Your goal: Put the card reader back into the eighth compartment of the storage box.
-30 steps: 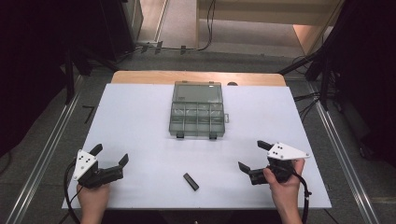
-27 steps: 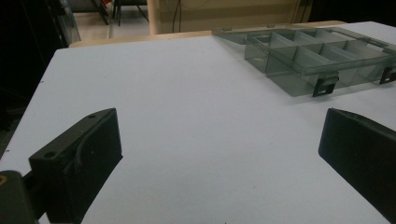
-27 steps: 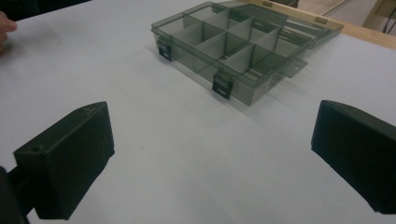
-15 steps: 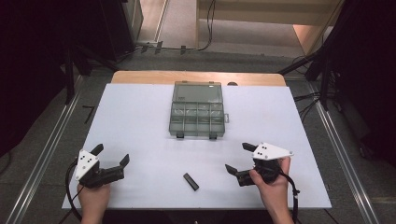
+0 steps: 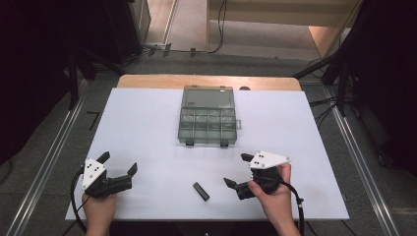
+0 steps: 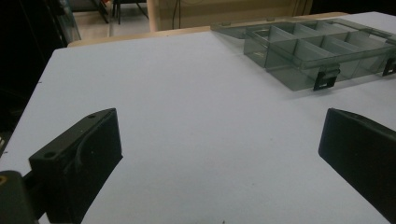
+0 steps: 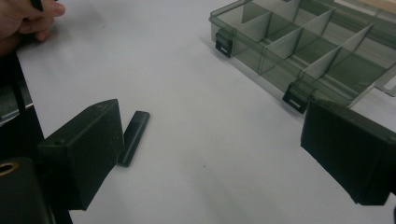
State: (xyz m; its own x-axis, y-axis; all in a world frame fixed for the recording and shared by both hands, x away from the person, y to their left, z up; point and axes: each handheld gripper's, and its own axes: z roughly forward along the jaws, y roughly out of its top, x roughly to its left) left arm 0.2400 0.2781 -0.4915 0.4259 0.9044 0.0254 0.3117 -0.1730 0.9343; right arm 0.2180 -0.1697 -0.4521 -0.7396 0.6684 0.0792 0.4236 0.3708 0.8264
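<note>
A small black bar [image 5: 200, 191] lies flat on the white table [image 5: 147, 128] near the front edge; it also shows beside the left jaw in the right gripper view as the black bar [image 7: 134, 136]. My right gripper [image 5: 238, 170] is open, just right of the bar and turned toward it, holding nothing. At the front left my left gripper [image 5: 118, 163] stands open and empty. A clear grey compartment box [image 5: 208, 118] lies open at the table's middle back, seen too as the box [image 6: 317, 51] and the box [image 7: 308, 51].
The box's lid lies folded back toward the wooden table edge [image 5: 206, 81]. The other hand [image 7: 25, 21] shows at the top left of the right gripper view. Dark floor, rails and cables surround the table.
My right gripper has moved left along the front of the table toward the black bar. The left gripper and the bar have stayed put.
</note>
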